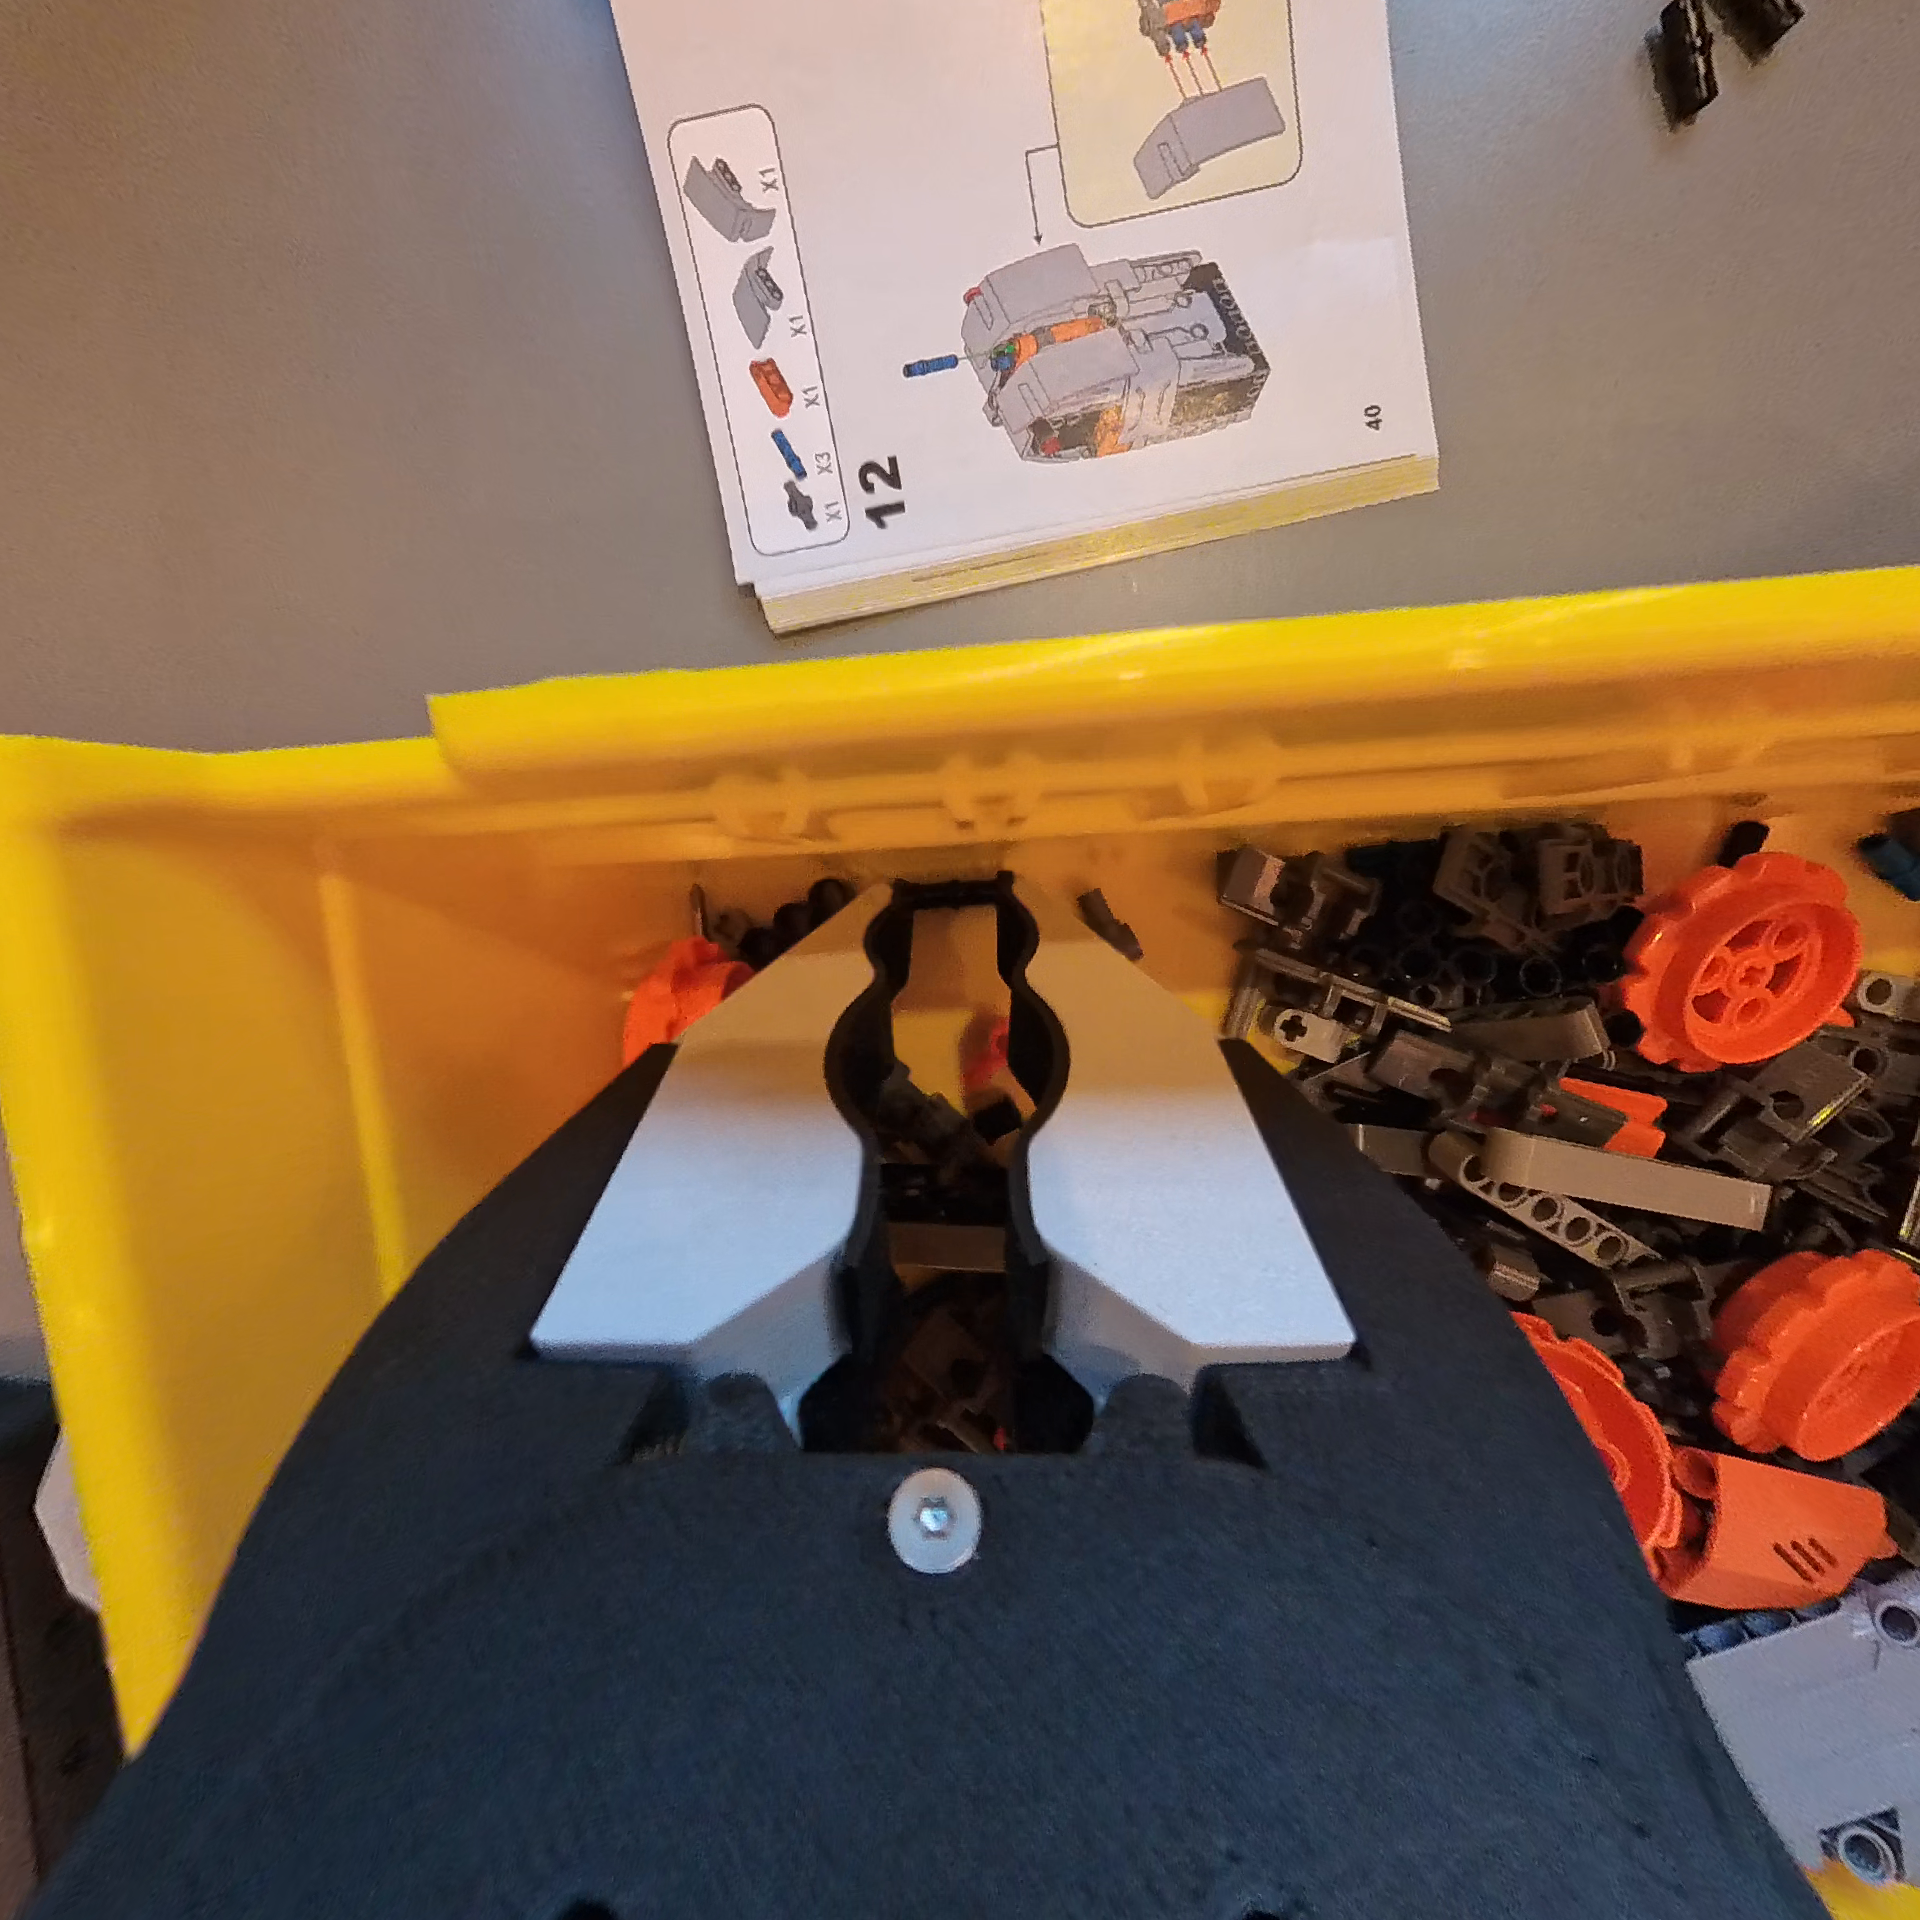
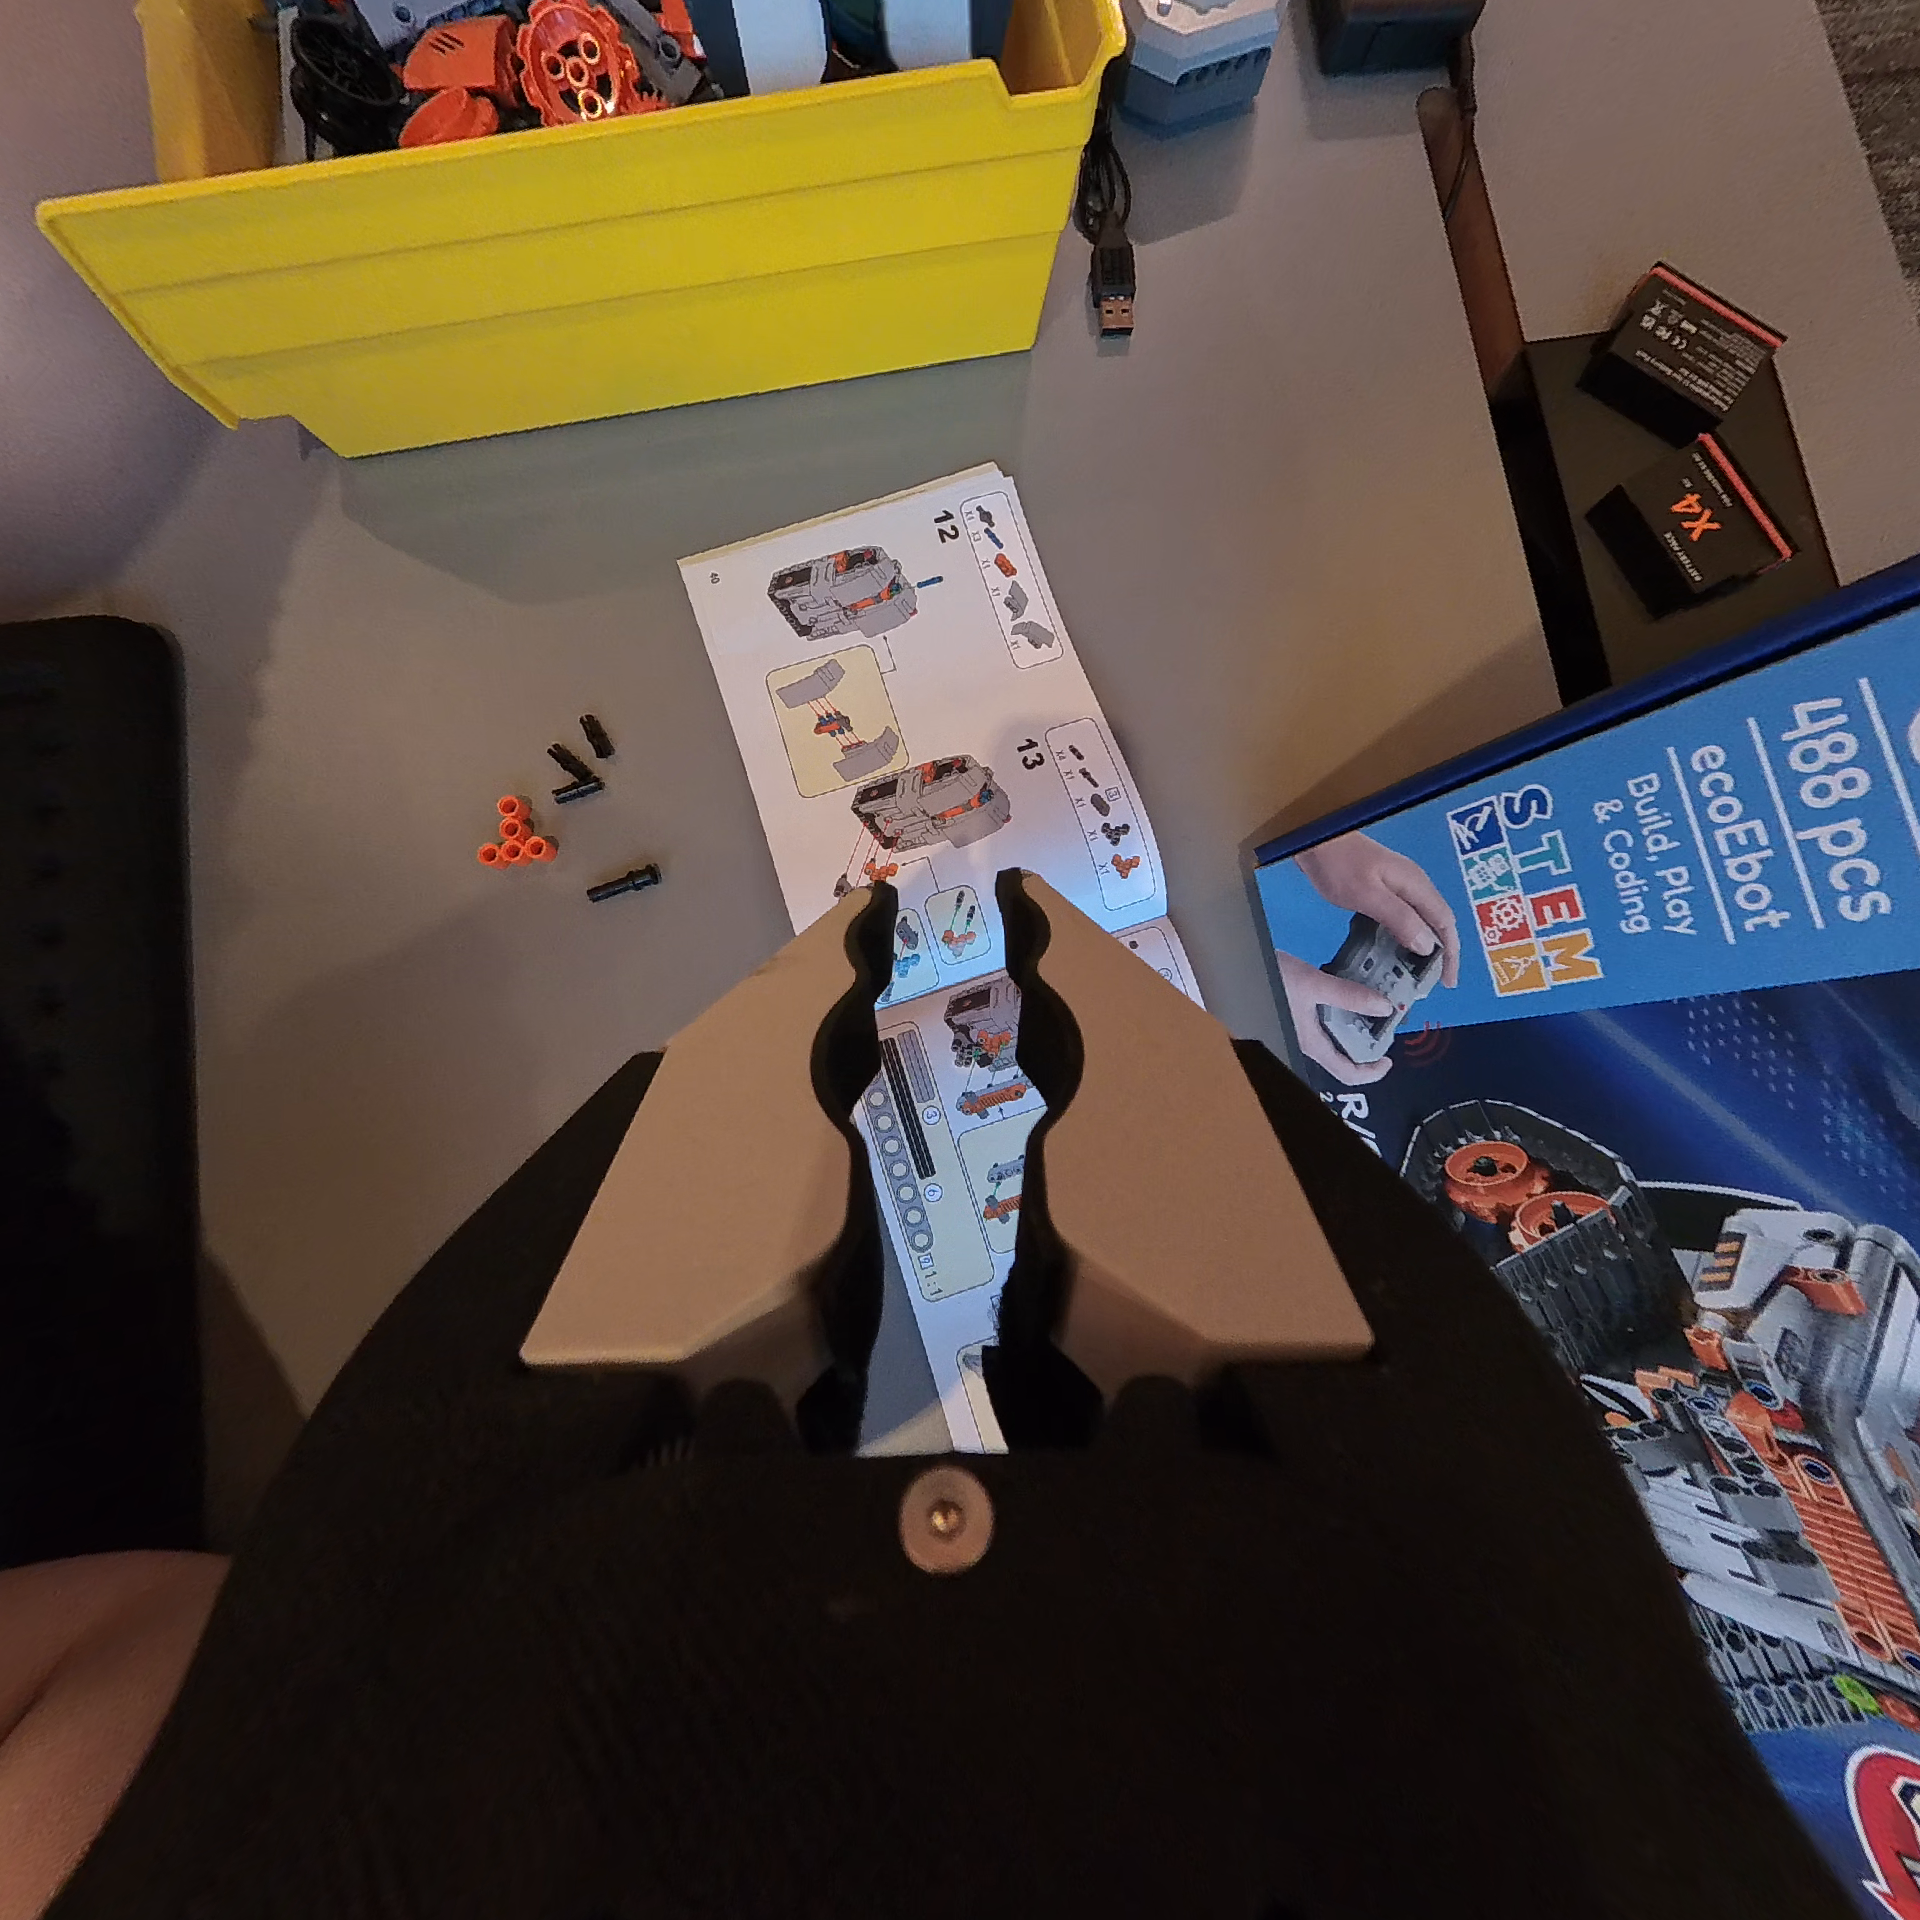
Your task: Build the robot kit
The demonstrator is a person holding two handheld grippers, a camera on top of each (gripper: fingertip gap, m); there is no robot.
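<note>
My left gripper (image 1: 951,899) reaches down into a yellow bin (image 1: 208,1039), close to its far wall. Its tips are nearly closed on a small thin black piece (image 1: 951,891) held crosswise between them. The bin holds a heap of black and grey building parts (image 1: 1507,1091) and orange toothed wheels (image 1: 1745,961). My right gripper (image 2: 948,888) is open with a narrow gap and empty. It hovers over an open instruction booklet (image 2: 914,665) on the grey table. An orange connector piece (image 2: 514,836) and a few black pins (image 2: 577,758) lie to its left.
The booklet (image 1: 1039,312) lies just beyond the bin, which also shows in the right wrist view (image 2: 623,281). A blue kit box (image 2: 1610,1039) lies at the right, two small black boxes (image 2: 1683,353) behind it. A USB cable (image 2: 1112,291) lies beside the bin. A black object (image 2: 83,1039) is at the left.
</note>
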